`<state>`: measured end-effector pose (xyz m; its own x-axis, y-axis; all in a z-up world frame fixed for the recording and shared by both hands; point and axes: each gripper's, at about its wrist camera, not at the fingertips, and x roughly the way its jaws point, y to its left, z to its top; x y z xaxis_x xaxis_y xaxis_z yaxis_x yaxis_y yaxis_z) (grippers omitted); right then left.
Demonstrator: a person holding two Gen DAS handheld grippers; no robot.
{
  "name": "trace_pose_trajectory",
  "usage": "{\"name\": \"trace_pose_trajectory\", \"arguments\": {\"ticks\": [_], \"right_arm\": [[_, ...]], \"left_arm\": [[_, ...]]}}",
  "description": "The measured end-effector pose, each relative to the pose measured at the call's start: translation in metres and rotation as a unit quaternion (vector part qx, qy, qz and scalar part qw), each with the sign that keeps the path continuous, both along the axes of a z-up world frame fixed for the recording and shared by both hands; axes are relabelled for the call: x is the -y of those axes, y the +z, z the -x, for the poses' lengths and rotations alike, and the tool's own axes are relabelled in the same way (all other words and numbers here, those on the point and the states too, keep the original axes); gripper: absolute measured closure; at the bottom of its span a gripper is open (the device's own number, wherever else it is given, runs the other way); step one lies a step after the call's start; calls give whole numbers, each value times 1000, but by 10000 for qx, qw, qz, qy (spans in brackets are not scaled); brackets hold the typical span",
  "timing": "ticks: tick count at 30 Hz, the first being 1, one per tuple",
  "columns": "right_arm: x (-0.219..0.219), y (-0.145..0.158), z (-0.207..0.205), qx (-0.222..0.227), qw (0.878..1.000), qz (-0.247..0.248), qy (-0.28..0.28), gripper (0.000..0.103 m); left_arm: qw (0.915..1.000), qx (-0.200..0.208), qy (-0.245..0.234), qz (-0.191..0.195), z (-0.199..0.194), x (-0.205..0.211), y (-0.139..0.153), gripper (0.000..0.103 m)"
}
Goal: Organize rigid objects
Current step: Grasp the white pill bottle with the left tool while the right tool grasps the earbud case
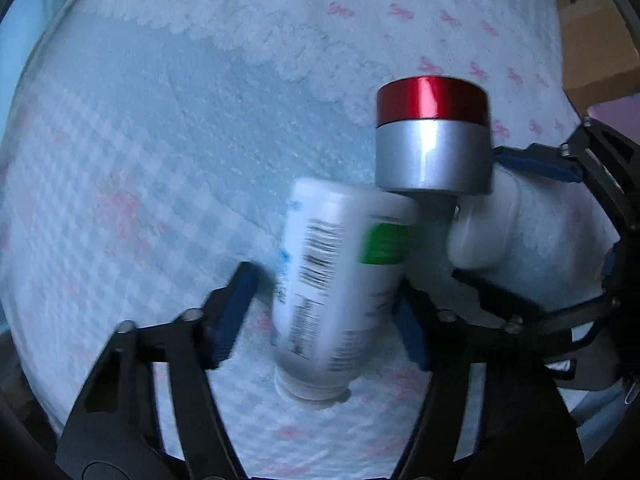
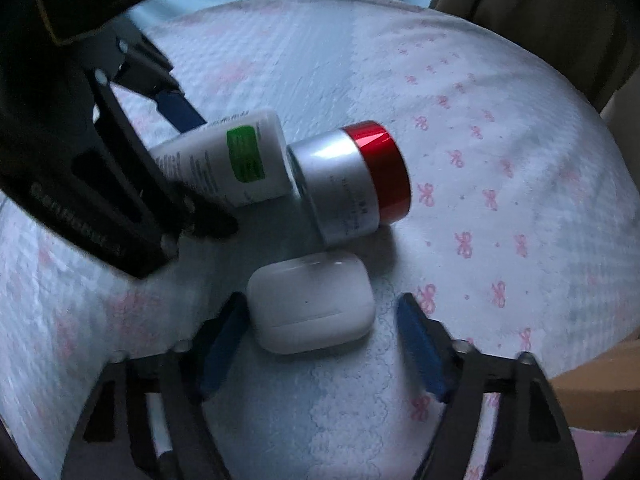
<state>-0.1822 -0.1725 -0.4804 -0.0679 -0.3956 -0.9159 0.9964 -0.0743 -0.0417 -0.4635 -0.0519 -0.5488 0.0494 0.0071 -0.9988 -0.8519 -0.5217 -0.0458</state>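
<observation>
Pale blue bedding [image 1: 168, 128] with small pink bows covers the bed, and a brown cardboard box [image 1: 592, 40] sits at its far edge. On the bedding three things cluster close together: a white bottle [image 1: 340, 280] with a barcode and green label, a silver jar [image 1: 434, 136] with a glossy red lid, and a white earbud case [image 2: 312, 308].

The left tongs [image 1: 324, 304] straddle the bottle, blue pads [image 1: 232, 312] on either side of it; the bottle is smeared with blur, so whether the pads actually press it I cannot tell. Its flat base touches or nearly touches the jar, which stands just beyond it.

The right tongs [image 2: 320, 344] are spread wide around the earbud case, with one pad just beside the case's edge and the other apart from it. The case lies flat on the bedding, near the jar and below it in the right wrist view.
</observation>
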Motion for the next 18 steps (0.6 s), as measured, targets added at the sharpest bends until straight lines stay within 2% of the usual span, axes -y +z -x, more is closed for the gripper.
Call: {"name": "trace_pose_trajectory", "arguments": {"ticks": [3, 10, 18], "right_arm": [[-1, 3, -4, -122, 9999, -39, -16, 47], [-8, 9, -3, -56, 9998, -64, -163, 47], [-25, 33, -16, -49, 9990, 36, -446, 47]], "left_arm": [[10000, -39, -56, 16, -4, -2, 1, 54], [9999, -91, 104, -97, -10, 2, 7, 54], [9979, -185, 491, -379, -27, 15, 38, 54]]}}
